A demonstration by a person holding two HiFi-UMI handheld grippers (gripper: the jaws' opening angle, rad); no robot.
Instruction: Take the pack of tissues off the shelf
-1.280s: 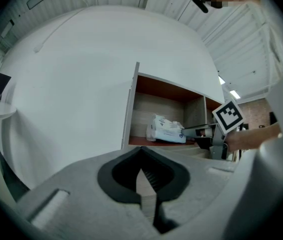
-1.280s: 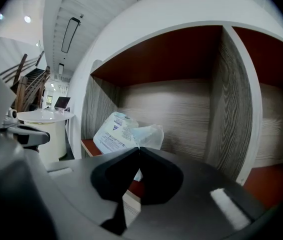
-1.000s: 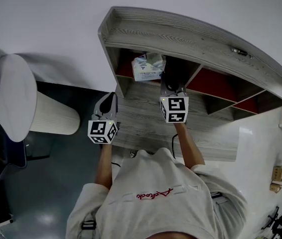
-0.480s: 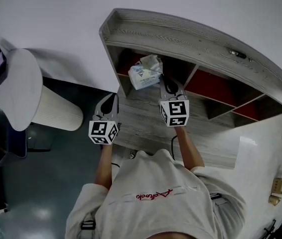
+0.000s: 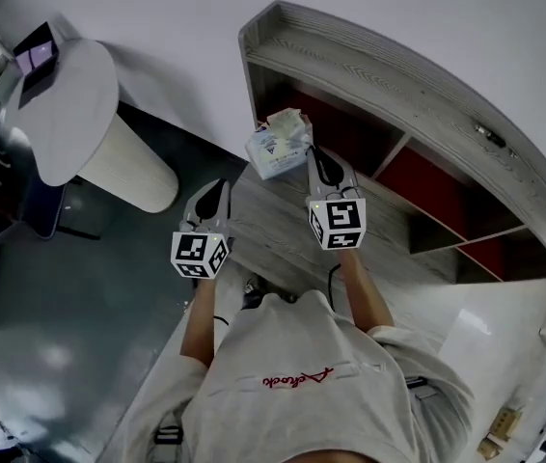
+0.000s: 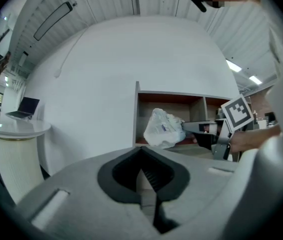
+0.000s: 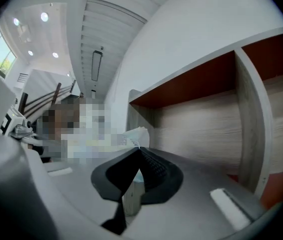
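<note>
The pack of tissues (image 5: 278, 143), white plastic with blue print, hangs in the air just outside the left end of the grey wooden shelf (image 5: 398, 75). My right gripper (image 5: 311, 153) is shut on its right end and holds it level. In the left gripper view the pack (image 6: 164, 128) shows in front of the shelf's open compartment, with the right gripper (image 6: 187, 129) clamped on it. In the right gripper view a corner of the pack (image 7: 134, 135) pokes out past the closed jaws. My left gripper (image 5: 217, 187) is shut and empty, lower left of the pack and apart from it.
The shelf has red-backed compartments (image 5: 427, 177) and a grey lower board (image 5: 283, 244). A white round pedestal table (image 5: 75, 104) with a laptop (image 5: 37, 51) stands to the left on a dark floor. A white wall lies behind the shelf.
The pack has come out of the shelf's left compartment and moved left, held by my right gripper. Both grippers have swung left, and the head view has turned with them.
</note>
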